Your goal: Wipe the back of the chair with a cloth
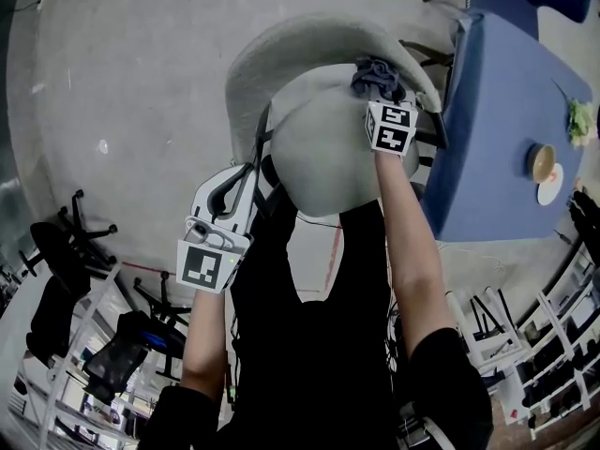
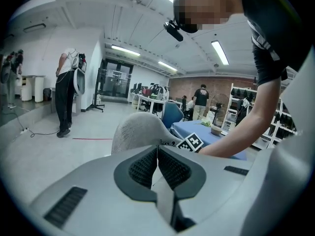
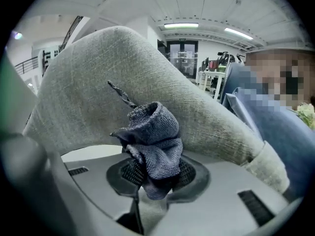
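Note:
The chair's grey fabric back (image 1: 309,50) curves above its pale seat shell (image 1: 328,157) in the head view. My right gripper (image 1: 382,92) is shut on a crumpled dark blue-grey cloth (image 1: 377,75) and holds it against the inner face of the back near its right end. In the right gripper view the cloth (image 3: 153,141) bunches up out of the jaws, with the chair back (image 3: 113,82) right behind it. My left gripper (image 1: 248,172) is at the chair's left side, shut with nothing in it (image 2: 157,154). From there the chair back (image 2: 138,132) rises ahead.
A blue table (image 1: 497,139) stands close on the chair's right, with a bowl (image 1: 541,162) and a green item (image 1: 578,120) on it. Black office chairs (image 1: 56,251) and metal shelving (image 1: 553,364) are lower in the head view. Other people (image 2: 66,92) stand further off in the room.

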